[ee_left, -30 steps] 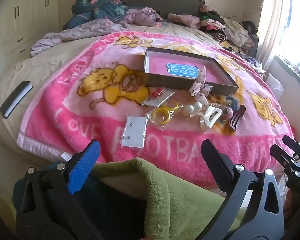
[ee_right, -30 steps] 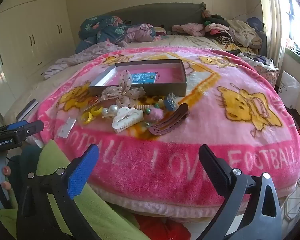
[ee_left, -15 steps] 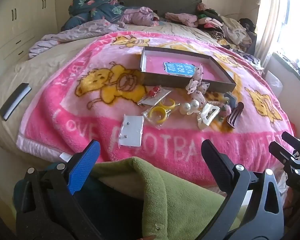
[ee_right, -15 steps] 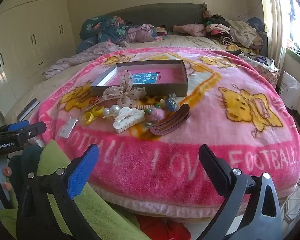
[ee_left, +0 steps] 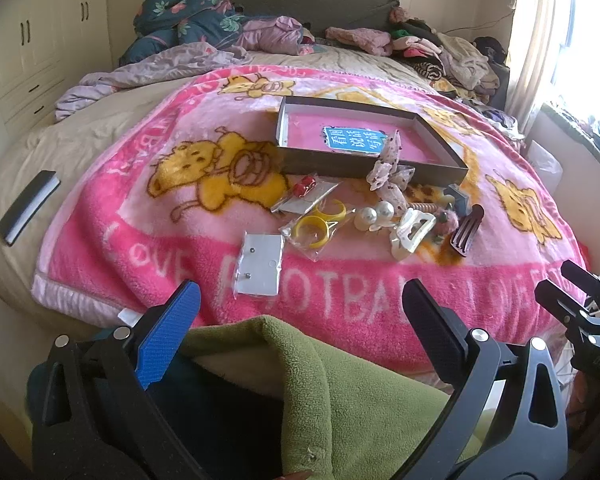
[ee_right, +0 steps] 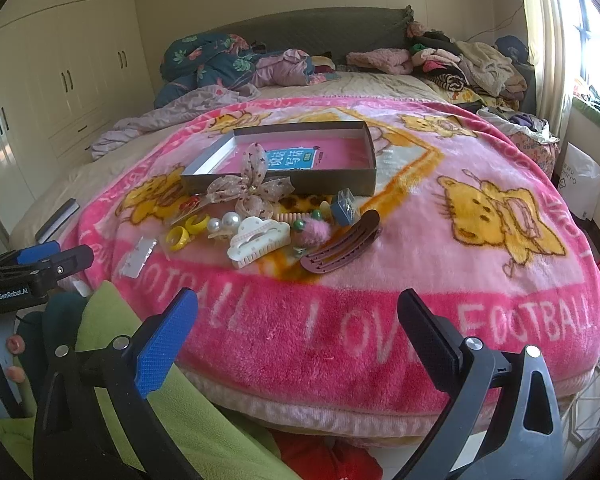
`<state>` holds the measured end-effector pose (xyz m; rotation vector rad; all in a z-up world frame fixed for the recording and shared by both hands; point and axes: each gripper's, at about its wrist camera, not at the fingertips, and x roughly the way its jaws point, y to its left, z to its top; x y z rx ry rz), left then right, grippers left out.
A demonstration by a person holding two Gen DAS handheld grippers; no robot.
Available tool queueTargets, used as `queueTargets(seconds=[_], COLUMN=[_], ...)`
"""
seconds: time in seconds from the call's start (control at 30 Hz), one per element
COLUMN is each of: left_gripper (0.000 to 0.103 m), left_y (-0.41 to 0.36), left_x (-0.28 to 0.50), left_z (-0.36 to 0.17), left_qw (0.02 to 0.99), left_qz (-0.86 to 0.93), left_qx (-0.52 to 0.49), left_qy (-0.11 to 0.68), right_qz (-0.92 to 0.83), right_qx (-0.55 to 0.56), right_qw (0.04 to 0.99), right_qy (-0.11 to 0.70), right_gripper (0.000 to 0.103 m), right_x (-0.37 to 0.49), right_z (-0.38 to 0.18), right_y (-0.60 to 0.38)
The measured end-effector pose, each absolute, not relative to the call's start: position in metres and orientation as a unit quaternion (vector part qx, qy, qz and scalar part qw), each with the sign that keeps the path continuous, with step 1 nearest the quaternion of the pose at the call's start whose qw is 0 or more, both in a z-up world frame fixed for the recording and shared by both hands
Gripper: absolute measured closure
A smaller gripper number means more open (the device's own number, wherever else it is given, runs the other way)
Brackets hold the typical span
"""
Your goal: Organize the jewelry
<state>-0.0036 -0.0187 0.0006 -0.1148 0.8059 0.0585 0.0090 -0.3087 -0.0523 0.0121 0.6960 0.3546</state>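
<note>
A shallow grey box (ee_left: 440,142) (ee_right: 328,190) with a pink floor lies on the pink blanket (ee_left: 140,216) (ee_right: 420,208). In front of it lie a dotted fabric bow (ee_left: 388,172) (ee_right: 252,192), a white claw clip (ee_left: 410,232) (ee_right: 258,240), a brown hair clip (ee_left: 466,230) (ee_right: 342,246), yellow rings in a bag (ee_left: 316,228) (ee_right: 186,230), pearl pieces (ee_left: 376,214) (ee_right: 224,222), a red piece on a card (ee_left: 304,190) and an earring card (ee_left: 260,264) (ee_right: 138,258). My left gripper (ee_left: 300,312) and right gripper (ee_right: 296,314) are open and empty, short of the bed's near edge.
A green fleece (ee_left: 340,380) (ee_right: 172,420) lies under both grippers. Piled clothes (ee_left: 440,52) (ee_right: 460,60) and bedding (ee_left: 188,20) fill the far end of the bed. A dark remote-like bar (ee_left: 28,206) lies at the left. Wardrobes (ee_right: 60,64) stand on the left, a window on the right.
Both grippers have moved slightly closer to the bed, so the items look a little larger. Nothing on the blanket has moved.
</note>
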Motion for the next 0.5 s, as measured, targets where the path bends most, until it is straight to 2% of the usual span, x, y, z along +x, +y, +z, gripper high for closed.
queueTargets(seconds=[0.5], left_gripper=[0.008], left_y=[-0.0173], left_x=[-0.0033], left_z=[0.0008], left_qw=[0.918], left_qz=[0.027], left_qx=[-0.054], left_qy=[0.392], right_qz=[0.173], right_qx=[0.007], right_qw=[0.924], right_qy=[0.340], right_gripper=[0.004], right_x=[0.0100], right_z=[-0.0527], right_y=[-0.3088])
